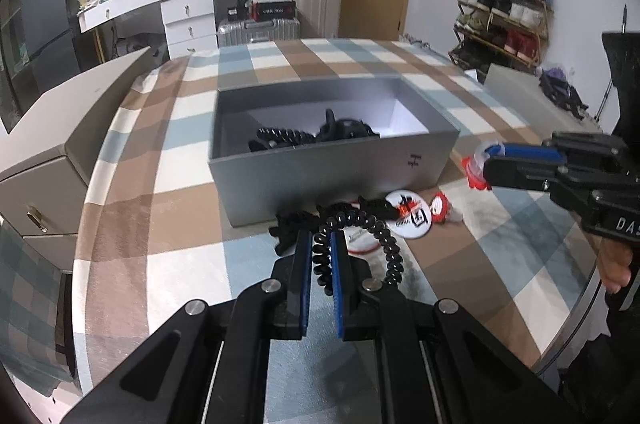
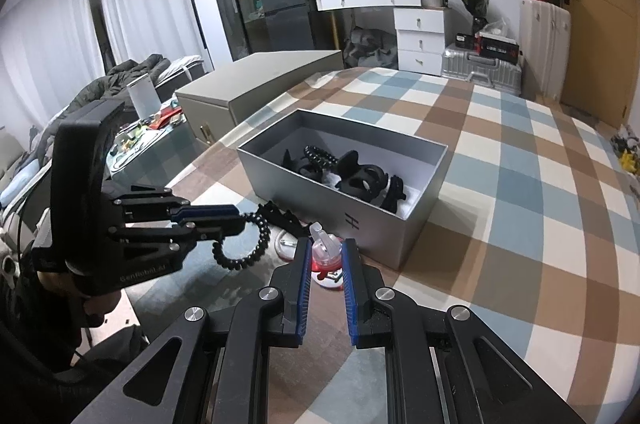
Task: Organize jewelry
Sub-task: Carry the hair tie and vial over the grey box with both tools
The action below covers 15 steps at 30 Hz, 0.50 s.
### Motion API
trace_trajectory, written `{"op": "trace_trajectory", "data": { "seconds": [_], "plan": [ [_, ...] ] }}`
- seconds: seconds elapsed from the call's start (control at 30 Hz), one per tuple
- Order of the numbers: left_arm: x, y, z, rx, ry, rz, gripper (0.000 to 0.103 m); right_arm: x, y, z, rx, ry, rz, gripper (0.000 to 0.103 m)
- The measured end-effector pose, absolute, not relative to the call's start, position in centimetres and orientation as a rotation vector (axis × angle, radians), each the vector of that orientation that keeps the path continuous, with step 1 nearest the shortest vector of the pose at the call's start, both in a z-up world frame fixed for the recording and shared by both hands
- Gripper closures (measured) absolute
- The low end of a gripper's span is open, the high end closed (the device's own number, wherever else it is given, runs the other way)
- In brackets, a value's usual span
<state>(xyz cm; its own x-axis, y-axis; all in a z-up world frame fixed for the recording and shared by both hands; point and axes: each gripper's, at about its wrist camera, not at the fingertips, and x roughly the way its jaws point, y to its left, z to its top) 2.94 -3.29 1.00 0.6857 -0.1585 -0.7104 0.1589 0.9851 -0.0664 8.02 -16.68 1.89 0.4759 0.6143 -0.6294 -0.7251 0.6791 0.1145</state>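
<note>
The gray box [image 1: 332,168] sits in the middle of the checked cloth [image 1: 180,264], and it is the spot everything is going to. Some black hair things [image 2: 352,176] already lie inside the box.

The left gripper [image 1: 322,244] is clamped on a black coil band [image 1: 360,224]. The band is pinched between its blue pads, just in front of the box, and part of it loops out to the side. In the right wrist view the band hangs from that gripper like a ring, and it looks lifted a little off the cloth.

The right gripper [image 2: 326,252] is squeezed tight on a small red and clear clip [image 2: 324,250]. It is also in front of the box, near its front corner.

A round white badge [image 1: 408,212] and a few more small bits lie on the cloth right by the front wall of the box.

So the step now looks like picking up. Both grippers have something, and nothing has gone in yet. Next, each gripper should lift higher than the box wall, move over the open box, and then let go. The floppy band could catch on the edge, so it needs to go up enough first.
</note>
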Motion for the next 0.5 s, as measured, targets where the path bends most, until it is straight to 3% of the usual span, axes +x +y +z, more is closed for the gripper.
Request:
{"op": "trace_trajectory", "data": {
  "seconds": [0.5],
  "plan": [
    [2.7, -1.8, 2.5, -0.066, 0.689, -0.138, 0.099, 8.1, -17.6, 3.3, -0.087, 0.602, 0.798, 0.089]
  ]
}}
